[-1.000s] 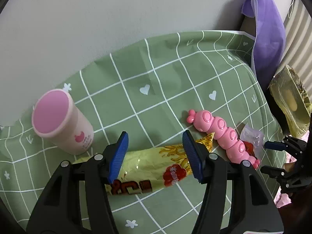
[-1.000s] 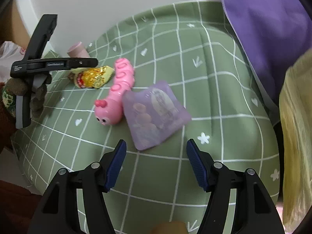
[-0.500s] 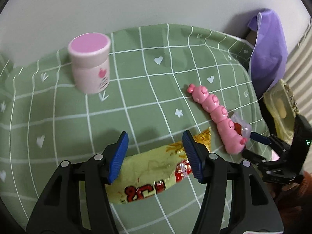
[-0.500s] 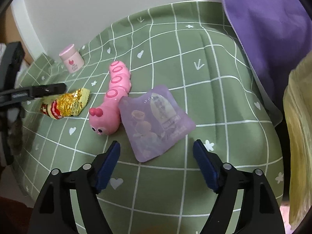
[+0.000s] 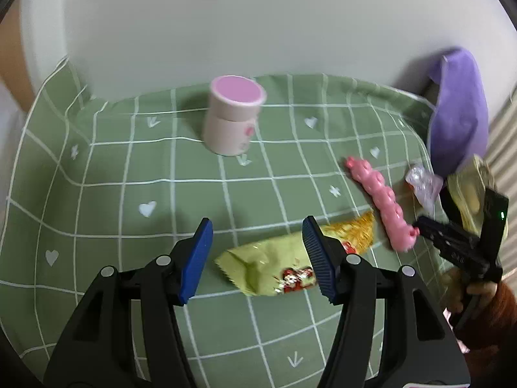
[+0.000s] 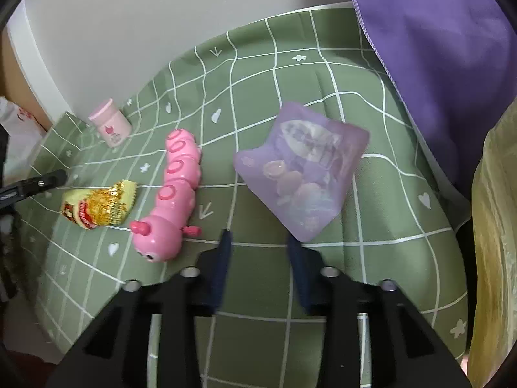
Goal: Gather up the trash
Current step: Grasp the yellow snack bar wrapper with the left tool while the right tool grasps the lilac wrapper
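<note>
A yellow-green snack wrapper [image 5: 274,263] lies on the green checked cloth [image 5: 129,194]. My left gripper [image 5: 258,245] is open just above it, its right finger overlapping the wrapper; the wrapper also shows in the right wrist view [image 6: 100,205]. A purple translucent packet [image 6: 300,168] lies on the cloth just ahead of my right gripper [image 6: 258,242], which is open and empty, its jaws narrower than before. The packet shows in the left wrist view [image 5: 423,184] at the right, next to the right gripper [image 5: 452,239].
A pink caterpillar toy [image 6: 174,194] lies between wrapper and packet, also in the left wrist view [image 5: 381,200]. A pink jar [image 5: 232,119] stands near the white wall. A purple cloth [image 6: 436,48] and a yellowish plastic bag [image 6: 494,242] hang at the right edge.
My left gripper pulled back and rose, so the wrapper sits lower between its fingers. My right gripper moved toward the purple packet and its jaws narrowed.
</note>
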Motion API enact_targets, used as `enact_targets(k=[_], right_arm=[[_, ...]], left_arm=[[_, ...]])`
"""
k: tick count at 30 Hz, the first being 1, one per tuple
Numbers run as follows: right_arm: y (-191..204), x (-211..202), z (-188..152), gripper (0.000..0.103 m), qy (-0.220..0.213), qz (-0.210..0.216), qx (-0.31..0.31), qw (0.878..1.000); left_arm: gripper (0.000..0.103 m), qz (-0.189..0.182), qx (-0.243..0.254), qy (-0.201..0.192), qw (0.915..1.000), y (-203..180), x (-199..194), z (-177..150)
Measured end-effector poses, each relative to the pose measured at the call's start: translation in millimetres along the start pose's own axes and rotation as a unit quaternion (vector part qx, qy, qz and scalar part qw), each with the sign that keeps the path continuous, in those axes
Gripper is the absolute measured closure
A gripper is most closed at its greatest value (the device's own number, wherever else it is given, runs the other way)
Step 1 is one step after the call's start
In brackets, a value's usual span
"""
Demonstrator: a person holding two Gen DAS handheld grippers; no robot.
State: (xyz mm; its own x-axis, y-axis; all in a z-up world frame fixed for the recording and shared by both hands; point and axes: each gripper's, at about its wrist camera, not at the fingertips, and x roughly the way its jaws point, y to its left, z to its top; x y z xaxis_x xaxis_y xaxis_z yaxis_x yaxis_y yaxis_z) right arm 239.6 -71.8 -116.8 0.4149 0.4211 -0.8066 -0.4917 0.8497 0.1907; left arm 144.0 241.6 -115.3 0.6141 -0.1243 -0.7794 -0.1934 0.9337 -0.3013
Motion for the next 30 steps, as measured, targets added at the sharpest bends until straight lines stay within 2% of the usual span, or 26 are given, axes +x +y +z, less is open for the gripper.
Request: enact_targets(k=[5,8,11,15,16,17,18,19,21,23,26,30], right_arm=[[-0.4,-21.0,-5.6,0.092,-0.02,-0.012,-0.009,1.0],[-6.0,-30.1,-9.5,0.093,-0.024,-0.014,-0.004,1.0],[-16.6,-40.3,-14.3,0.093,-0.026,-0.008,0.016,0.999],[-24.5,-46.6,-18.9,0.091,-0.034,-0.009,0.027,0.999],[-25.8,-46.5,-20.3,0.087,-0.033,-0.007,0.027,0.999],[-26.5,-46.1,-21.9,0.07,-0.031,-0.004,0.027,0.999],[-25.9,-45.5,-22.9,0.048,-0.029,0.002,0.027,0.999],[-25.2,-45.9,-24.2,0.043,-0.029,0.016,0.027,0.999],[-21.9,-46.4,-24.9,0.043,-0.026,0.023,0.025,0.999],[-16.0,-44.5,-23.2,0.043,-0.014,0.021,0.012,1.0],[-6.9,-44.4,-18.8,0.043,-0.019,-0.011,-0.011,1.0],[-5.2,-39.0,-7.5,0.043,-0.033,-0.032,-0.001,0.999]], left_arm=[[0.048,0.003,0.004,0.003,1.0,-1.0,3.7,-1.6],[0.048,-0.005,0.022,0.014,0.9997,-13.3,7.5,-7.9],[0.048,-0.032,0.06,0.024,0.9974,-33.0,8.1,-12.6],[0.048,-0.071,0.138,0.03,0.9874,-61.8,-2.7,-14.3],[0.048,-0.075,0.152,0.026,0.9852,-66.7,-5.8,-14.0],[0.048,-0.073,0.167,0.024,0.983,-71.4,-7.8,-13.3],[0.048,-0.062,0.186,0.023,0.9802,-77.3,-6.7,-12.4],[0.048,-0.044,0.207,0.026,0.9769,-82.7,-2.8,-12.2],[0.048,-0.006,0.242,0.039,0.9695,-88.7,11.0,-13.7],[0.048,0.006,0.252,0.055,0.9661,-88.6,24.6,-15.4],[0.045,0.031,0.261,0.068,0.9624,-85.0,38.5,-16.4],[0.049,0.065,0.193,0.061,0.977,-65.0,40.4,-2.9]])
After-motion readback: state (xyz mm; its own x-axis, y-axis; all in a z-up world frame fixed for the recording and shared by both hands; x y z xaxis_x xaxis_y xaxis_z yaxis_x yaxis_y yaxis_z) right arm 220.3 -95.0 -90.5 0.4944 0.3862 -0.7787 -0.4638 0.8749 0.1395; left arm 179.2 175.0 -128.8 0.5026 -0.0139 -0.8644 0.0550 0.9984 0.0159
